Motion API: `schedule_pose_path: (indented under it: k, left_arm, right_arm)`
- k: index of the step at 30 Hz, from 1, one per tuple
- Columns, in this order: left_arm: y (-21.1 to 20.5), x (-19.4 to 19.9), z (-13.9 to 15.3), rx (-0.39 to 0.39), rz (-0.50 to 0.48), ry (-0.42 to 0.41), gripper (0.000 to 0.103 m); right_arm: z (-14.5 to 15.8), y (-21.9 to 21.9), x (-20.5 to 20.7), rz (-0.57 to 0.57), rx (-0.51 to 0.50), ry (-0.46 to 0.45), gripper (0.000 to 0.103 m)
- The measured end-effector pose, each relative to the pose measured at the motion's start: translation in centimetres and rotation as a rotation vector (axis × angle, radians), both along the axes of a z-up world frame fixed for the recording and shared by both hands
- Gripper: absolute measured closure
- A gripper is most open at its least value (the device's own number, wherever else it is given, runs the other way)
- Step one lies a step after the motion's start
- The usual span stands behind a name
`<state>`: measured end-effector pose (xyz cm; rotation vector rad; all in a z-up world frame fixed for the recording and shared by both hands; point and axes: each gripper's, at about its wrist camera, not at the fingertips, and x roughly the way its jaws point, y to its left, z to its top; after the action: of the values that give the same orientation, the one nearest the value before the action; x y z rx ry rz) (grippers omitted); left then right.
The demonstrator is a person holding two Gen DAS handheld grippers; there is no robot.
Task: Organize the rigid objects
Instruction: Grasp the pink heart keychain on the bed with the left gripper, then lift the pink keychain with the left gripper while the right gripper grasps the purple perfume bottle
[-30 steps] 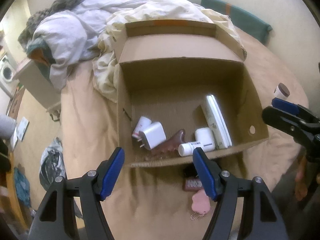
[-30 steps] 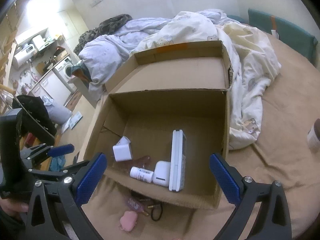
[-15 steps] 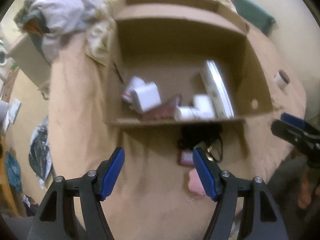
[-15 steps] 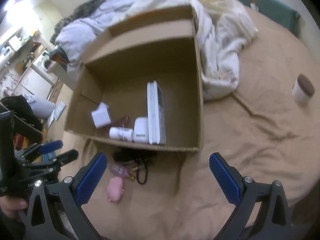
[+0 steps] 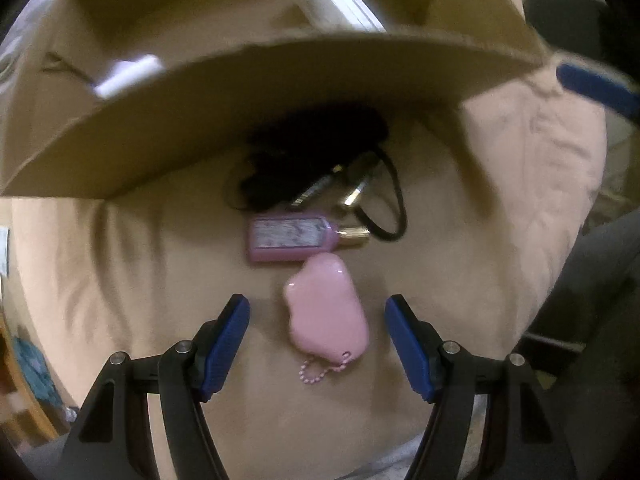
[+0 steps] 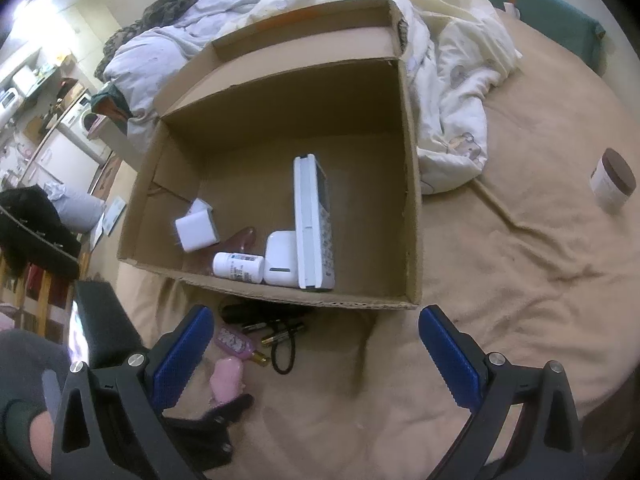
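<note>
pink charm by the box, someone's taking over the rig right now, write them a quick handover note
Left gripper: open, pointing straight down, jaws astride the pink charm without touching it.
Right gripper: open, empty, aimed at the front of the cardboard box.
In the box: white charger, small white bottle, earbud case, long white box.
Left on the bed in front of the box: charm, pink tag, batteries, black cord; a brown-lidded jar sits far to the right.

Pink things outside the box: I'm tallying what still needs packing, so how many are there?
2, both on the bed in front of the cardboard box: a rectangular pink tag by the keys, and a pink cloud-shaped charm just below it. The dark clutter may hide more.
</note>
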<state>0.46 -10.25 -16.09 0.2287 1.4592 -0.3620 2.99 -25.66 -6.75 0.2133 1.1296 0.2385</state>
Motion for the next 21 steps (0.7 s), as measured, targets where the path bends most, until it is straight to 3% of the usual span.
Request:
schedule_pose_path:
  k: [1, 4, 5, 11, 14, 17, 21]
  left_arm:
    - [-0.1, 0.0, -0.2, 0.008, -0.003, -0.002, 0.038]
    - [-0.1, 0.0, -0.3, 0.029, -0.005, -0.016, 0.059]
    - [0.1, 0.0, -0.2, 0.029, -0.003, -0.023, 0.071]
    - [1.4, 0.2, 1.1, 0.024, 0.003, -0.037, 0.071]
    - [2.9, -0.1, 3.6, 0.012, 0.007, -0.073, 0.071]
    - [4.5, -0.1, 7.1, 0.029, 0.000, -0.145, 0.071]
    - [7.0, 0.7, 11.2, 0.087, -0.010, -0.267, 0.071]
  right_arm:
    - [-0.1, -0.3, 0.1, -0.010, 0.009, 0.005, 0.000]
    - [-0.5, -1.2, 0.3, -0.043, 0.048, 0.023, 0.000]
    - [-0.6, -1.4, 0.3, -0.052, 0.060, 0.028, 0.000]
    - [-1.0, -1.2, 0.5, -0.044, 0.084, 0.051, 0.000]
    - [-1.7, -0.9, 0.4, -0.022, 0.139, 0.093, 0.000]
    - [-3.1, -0.2, 0.2, -0.004, 0.218, 0.186, 0.000]
    - [-5.6, 1.6, -0.6, 0.013, 0.425, 0.323, 0.000]
